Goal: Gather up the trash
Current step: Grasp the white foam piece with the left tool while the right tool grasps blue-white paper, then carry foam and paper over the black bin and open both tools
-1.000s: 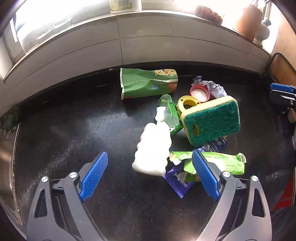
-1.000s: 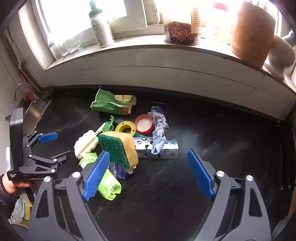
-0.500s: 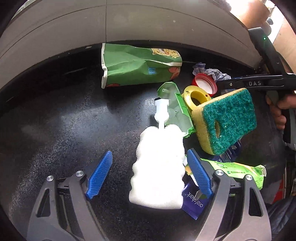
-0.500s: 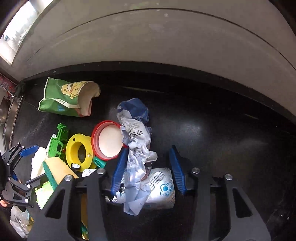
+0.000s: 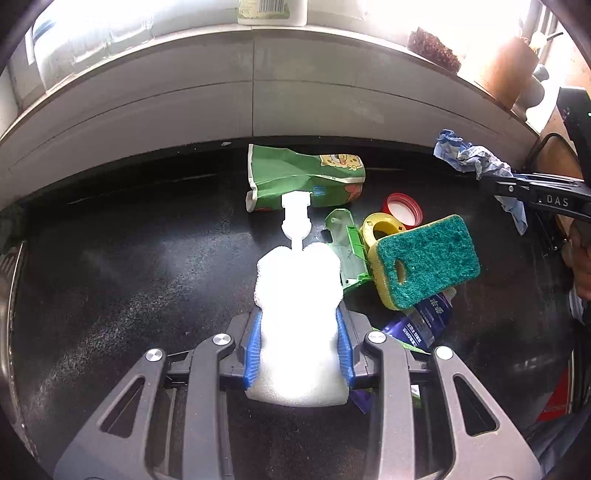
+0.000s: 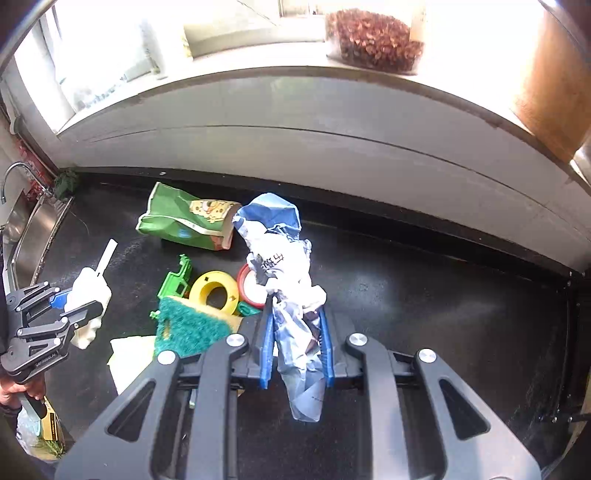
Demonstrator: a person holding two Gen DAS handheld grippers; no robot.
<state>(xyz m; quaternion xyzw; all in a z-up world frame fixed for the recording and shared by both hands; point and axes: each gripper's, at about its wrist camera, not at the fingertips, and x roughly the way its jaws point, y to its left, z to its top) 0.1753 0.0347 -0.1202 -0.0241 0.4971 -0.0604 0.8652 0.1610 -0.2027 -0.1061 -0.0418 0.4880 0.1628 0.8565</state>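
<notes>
Two tools now grip trash: my left tool, open a second ago, clamps the white sponge brush; my right tool holds the crumpled blue wrapper. Both are lifted off the table; sponge and green bag remain mid-table.

- A home kitchen, to judge by the fittings.
- A steel sink with a curved tap sits at the left end of the black speckled desk.
- Behind the desk runs a pale tiled upstand under a bright windowsill.
- On the sill stand a clear jar of brown dried bits, a labelled bottle and a round wooden container.
- A green-and-yellow scouring sponge and a green snack bag lie on the desk among household litter.
</notes>
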